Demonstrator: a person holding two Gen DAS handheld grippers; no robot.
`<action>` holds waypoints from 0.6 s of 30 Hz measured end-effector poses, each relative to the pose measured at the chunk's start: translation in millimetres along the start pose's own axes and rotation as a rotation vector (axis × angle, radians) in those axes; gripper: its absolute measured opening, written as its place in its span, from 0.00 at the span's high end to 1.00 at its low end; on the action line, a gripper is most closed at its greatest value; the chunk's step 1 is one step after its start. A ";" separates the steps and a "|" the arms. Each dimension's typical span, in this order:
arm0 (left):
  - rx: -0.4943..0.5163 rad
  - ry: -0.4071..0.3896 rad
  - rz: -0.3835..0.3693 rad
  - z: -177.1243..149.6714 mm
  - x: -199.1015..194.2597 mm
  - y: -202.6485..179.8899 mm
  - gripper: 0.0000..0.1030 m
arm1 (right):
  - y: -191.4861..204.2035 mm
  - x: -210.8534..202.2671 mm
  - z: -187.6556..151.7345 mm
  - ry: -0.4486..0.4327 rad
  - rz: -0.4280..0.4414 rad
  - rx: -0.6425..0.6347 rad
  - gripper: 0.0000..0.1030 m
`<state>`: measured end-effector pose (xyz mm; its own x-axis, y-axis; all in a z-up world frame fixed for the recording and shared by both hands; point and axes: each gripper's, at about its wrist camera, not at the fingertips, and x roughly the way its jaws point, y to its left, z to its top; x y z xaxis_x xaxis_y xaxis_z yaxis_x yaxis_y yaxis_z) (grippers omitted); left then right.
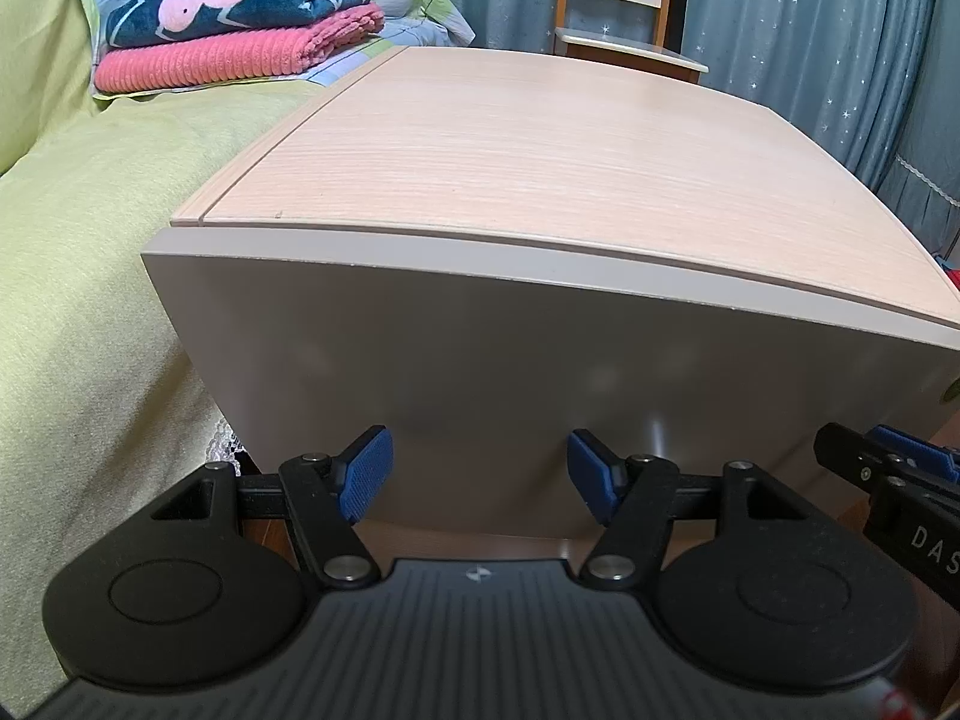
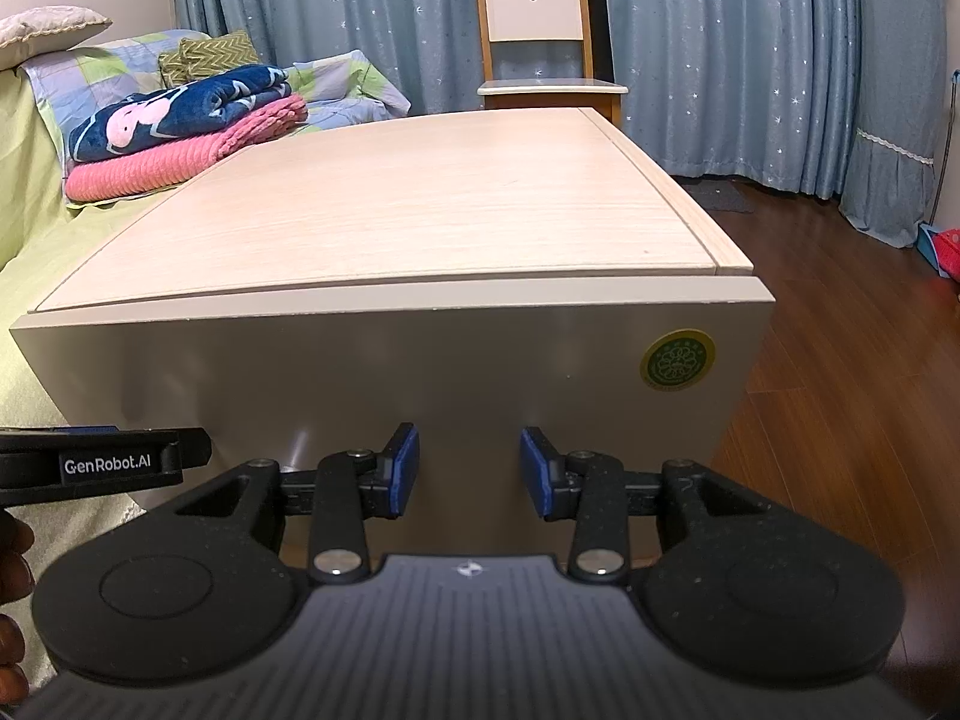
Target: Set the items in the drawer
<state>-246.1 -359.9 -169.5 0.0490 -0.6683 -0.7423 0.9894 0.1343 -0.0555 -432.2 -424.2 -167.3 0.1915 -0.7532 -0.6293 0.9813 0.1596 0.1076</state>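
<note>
Facing the closed beige glossy drawer front [image 1: 480, 372], our left gripper [image 1: 480, 474] and right gripper [image 2: 469, 468] stand spread, holding nothing.

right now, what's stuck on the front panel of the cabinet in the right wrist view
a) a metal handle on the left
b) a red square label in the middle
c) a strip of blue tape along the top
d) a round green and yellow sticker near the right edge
d: the round green and yellow sticker sits near the right edge of the pale cabinet front, above and right of the open right hand-held gripper.
</note>
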 end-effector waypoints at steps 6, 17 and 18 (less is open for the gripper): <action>0.002 0.002 -0.002 1.3 1.1 0.8 0.35 | 2.2 -0.4 1.2 0.009 -0.002 0.014 0.62; 0.031 0.058 0.014 -7.9 -2.1 -2.4 0.33 | -3.7 -3.3 -7.4 0.107 0.032 0.025 0.61; 0.037 0.061 0.017 -9.9 -5.0 -2.6 0.31 | -4.2 -4.5 -9.0 0.119 0.038 0.027 0.60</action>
<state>-250.3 -349.7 -172.3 0.0586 -0.6200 -0.7824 0.9929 0.1174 -0.0187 -437.3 -415.8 -171.9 0.2266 -0.6655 -0.7112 0.9738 0.1678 0.1532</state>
